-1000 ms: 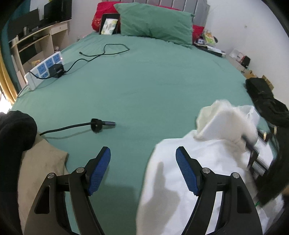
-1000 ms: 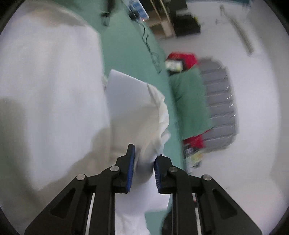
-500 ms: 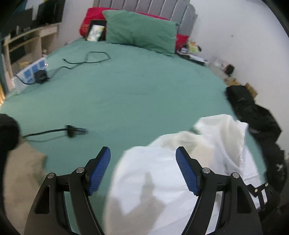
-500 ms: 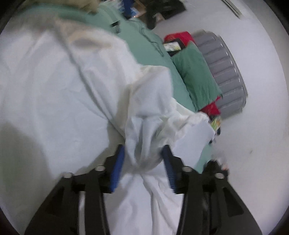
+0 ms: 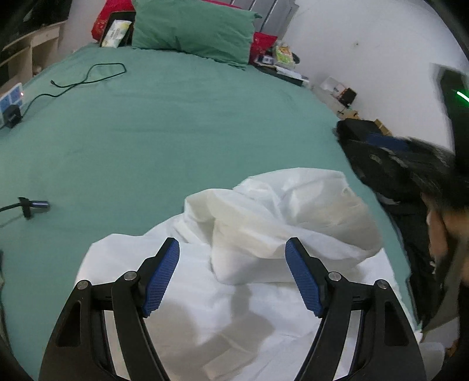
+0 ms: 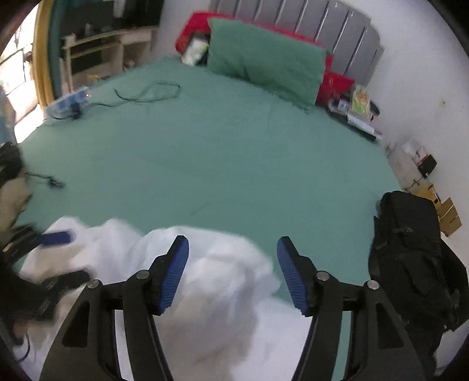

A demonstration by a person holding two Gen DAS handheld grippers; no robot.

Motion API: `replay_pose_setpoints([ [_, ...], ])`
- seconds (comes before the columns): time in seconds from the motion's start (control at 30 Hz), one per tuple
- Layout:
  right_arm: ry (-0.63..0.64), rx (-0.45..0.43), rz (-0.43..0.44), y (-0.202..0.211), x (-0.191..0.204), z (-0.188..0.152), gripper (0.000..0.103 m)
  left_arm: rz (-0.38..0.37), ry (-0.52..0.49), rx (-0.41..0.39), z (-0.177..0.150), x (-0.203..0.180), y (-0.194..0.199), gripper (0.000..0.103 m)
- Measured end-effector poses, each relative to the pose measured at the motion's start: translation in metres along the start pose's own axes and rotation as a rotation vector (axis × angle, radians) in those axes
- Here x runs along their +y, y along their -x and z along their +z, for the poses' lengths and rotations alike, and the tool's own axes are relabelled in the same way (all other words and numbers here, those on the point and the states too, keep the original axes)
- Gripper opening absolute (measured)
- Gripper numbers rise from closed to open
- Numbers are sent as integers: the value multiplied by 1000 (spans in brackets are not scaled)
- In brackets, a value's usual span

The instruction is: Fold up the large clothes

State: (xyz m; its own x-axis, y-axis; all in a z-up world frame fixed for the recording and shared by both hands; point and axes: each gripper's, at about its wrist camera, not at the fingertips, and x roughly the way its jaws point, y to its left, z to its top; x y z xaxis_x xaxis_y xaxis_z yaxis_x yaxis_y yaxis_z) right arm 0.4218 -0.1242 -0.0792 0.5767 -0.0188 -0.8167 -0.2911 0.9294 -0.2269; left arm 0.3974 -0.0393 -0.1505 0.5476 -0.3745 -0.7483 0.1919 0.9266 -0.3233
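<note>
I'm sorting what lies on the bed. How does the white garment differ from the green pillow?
The white garment lies crumpled in a heap at the near edge of the bed, just ahead of the left hand-held gripper; the green pillow lies smooth at the far end by the headboard. The garment is pale, the pillow matches the sheet. Both rest on the bed.

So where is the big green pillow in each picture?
Left wrist view: the green pillow is at the top, left of centre, at the head of the bed.
Right wrist view: the green pillow is at the top, just right of centre.
Shared landmark: the black cable looped on the bed sheet.
</note>
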Motion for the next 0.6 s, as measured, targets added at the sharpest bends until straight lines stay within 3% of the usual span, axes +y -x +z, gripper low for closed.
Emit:
replay_pose_setpoints([
  [0.1,-26,214,36,-51,-12,-8,63,19,9,-18,7,2,6,78],
  [0.17,24,267,20,-62,-11,-30,63,19,20,-38,14,4,13,78],
  [0.27,57,281,19,-62,-13,-69,63,42,1,-46,20,1,12,78],
  [0.43,-72,265,53,-45,-40,-128,63,29,-16,35,13,-19,-4,78],
  [0.6,-323,213,209,-35,-72,-184,63,69,-66,121,-23,-44,-3,78],
])
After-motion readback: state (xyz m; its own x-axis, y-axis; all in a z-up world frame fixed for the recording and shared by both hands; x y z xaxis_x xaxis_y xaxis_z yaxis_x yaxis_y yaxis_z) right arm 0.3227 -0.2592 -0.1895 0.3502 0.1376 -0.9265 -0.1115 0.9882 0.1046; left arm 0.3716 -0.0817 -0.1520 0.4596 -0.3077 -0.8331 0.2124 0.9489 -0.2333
